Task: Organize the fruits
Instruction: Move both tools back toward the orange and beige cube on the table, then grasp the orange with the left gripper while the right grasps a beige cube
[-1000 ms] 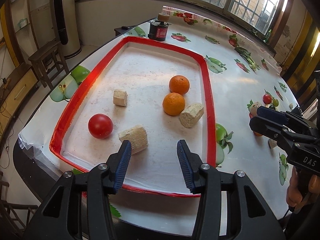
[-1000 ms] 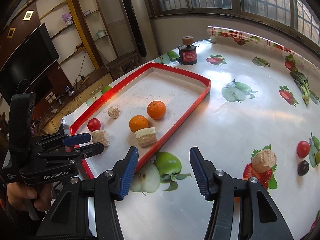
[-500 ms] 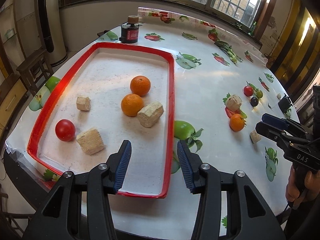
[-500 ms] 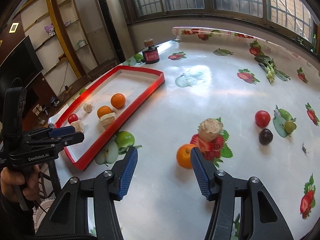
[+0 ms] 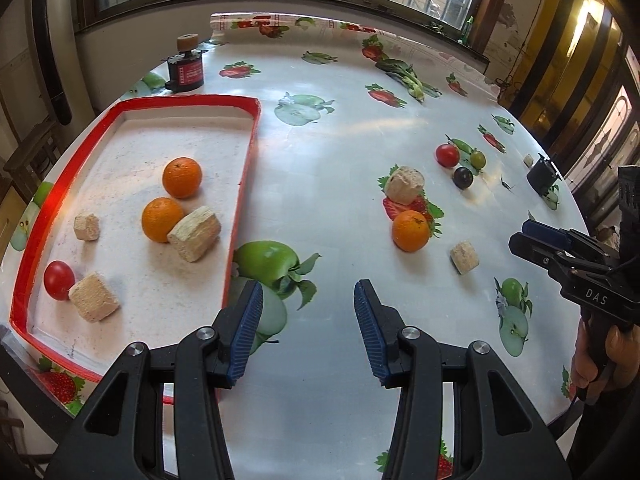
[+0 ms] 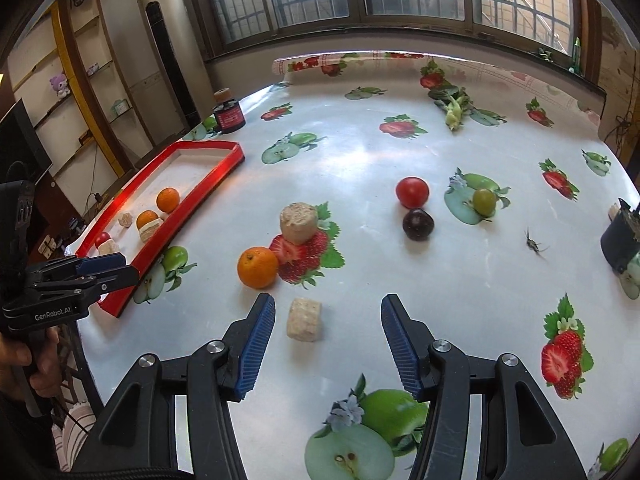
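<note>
A red-rimmed tray [image 5: 245, 168] holds two oranges [image 5: 182, 177], a red tomato [image 5: 58, 280] and three beige blocks [image 5: 194, 233]; the tray also shows in the right wrist view [image 6: 192, 204]. On the table lie an orange [image 6: 257, 267], a round beige block [image 6: 298, 224], a small beige block [image 6: 305, 319], a red tomato [image 6: 412, 192], a dark plum [image 6: 417, 224] and a green fruit [image 6: 484, 201]. My left gripper [image 5: 308, 332] is open and empty, right of the tray's near corner. My right gripper [image 6: 327, 350] is open and empty, just short of the small block.
A dark jar with a cork lid [image 5: 185, 65] stands behind the tray. A black object [image 6: 620, 242] sits at the table's right edge. The tablecloth [image 6: 360, 152] carries printed apples and strawberries. The right gripper also shows at the right of the left wrist view [image 5: 560, 248].
Both grippers swung right, away from the tray and toward the loose fruit. The right gripper came close to the small beige block. Both stayed open.
</note>
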Tool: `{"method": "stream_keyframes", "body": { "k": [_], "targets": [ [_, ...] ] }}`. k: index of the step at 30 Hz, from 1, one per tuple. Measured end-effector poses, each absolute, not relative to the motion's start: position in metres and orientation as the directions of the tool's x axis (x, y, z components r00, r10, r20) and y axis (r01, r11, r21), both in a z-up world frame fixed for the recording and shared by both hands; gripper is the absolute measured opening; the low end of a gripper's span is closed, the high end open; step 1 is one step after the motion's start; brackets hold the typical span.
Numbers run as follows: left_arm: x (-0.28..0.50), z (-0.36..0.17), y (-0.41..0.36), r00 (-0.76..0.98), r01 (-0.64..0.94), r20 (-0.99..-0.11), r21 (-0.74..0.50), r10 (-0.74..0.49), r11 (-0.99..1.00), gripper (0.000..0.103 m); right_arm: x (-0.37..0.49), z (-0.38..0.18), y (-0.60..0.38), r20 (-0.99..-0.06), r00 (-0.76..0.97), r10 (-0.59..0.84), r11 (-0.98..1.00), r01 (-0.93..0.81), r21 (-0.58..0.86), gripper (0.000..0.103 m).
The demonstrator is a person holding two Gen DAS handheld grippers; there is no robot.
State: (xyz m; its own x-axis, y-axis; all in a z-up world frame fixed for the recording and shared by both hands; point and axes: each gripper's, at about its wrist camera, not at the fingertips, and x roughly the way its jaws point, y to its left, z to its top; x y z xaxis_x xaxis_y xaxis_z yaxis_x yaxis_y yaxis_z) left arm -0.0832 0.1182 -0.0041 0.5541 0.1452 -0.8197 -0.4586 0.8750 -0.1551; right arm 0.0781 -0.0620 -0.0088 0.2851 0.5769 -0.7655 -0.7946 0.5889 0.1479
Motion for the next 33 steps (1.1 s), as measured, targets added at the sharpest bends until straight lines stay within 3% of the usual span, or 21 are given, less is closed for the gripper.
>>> {"method": "stream_keyframes", "body": {
  "k": [10,25,29,32,33],
  "targets": [
    [-0.045,-0.006,0.094,0.559,-0.384,-0.824,-0.158,0.093,0.910,0.046,0.096,-0.021,-0.083,-0.775,0.301,0.556,0.639,-0.751,0.166,0.058],
    [0.002,-0.023,0.082,0.526,-0.323,-0.851,-0.185,0.013,0.928,0.046,0.070,-0.050,-0.032,-0.807,0.179,0.563,0.527,-0.830,0.184,0.056],
    [0.017,-0.032,0.082,0.515,-0.307,-0.857,-0.191,-0.006,0.932,0.045,0.077,-0.057,-0.027,-0.810,0.167,0.562,0.530,-0.824,0.198,0.044],
    [0.026,-0.043,0.082,0.505,-0.294,-0.863,-0.202,-0.028,0.934,0.045,0.082,-0.057,-0.027,-0.807,0.144,0.573,0.526,-0.820,0.227,0.028],
    [0.025,-0.041,0.081,0.520,-0.286,-0.854,-0.190,-0.014,0.939,0.037,0.084,-0.057,-0.029,-0.806,0.142,0.575,0.528,-0.817,0.232,0.026]
  ]
}}
